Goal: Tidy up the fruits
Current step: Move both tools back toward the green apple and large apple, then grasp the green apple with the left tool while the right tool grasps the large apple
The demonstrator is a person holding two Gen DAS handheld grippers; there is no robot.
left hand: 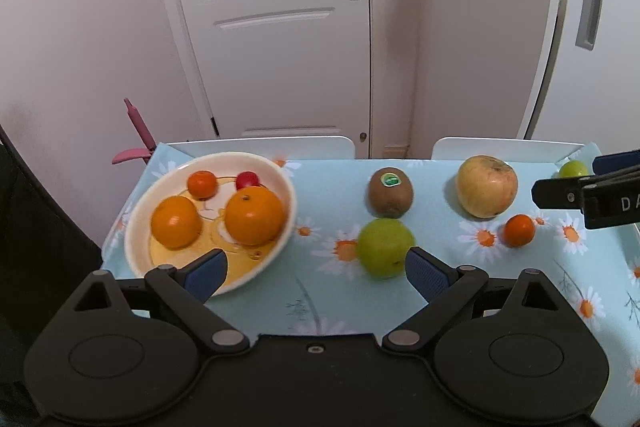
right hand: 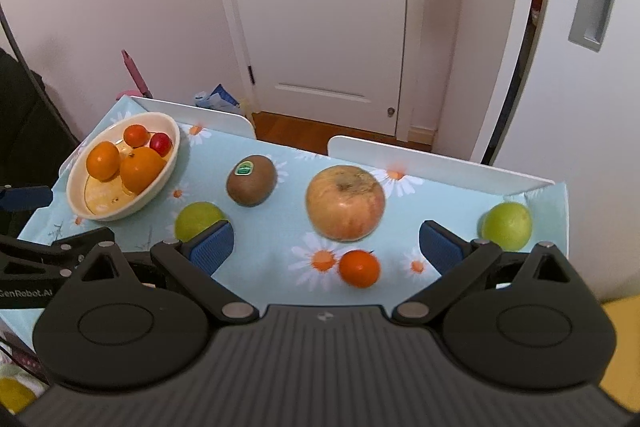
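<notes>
Two claws hang wide and empty over the near edge of the surface [right hand: 280, 239]. The left claw [left hand: 316, 273] has one pad covering the bowl's [left hand: 140, 211] near rim and the other just beside a green apple [left hand: 385, 246]. The right claw [right hand: 325, 247] half hides that apple in its own view, with a small orange [right hand: 359, 267] lying between its pads. Beyond lie a kiwi [right hand: 251, 185] and a large yellow apple [right hand: 345, 202]. Only the right wrist view shows the second green fruit [right hand: 507, 225] whole, at the far right corner against the raised white edge; the left view cuts it off. Open cloth lies between bowl and kiwi.
</notes>
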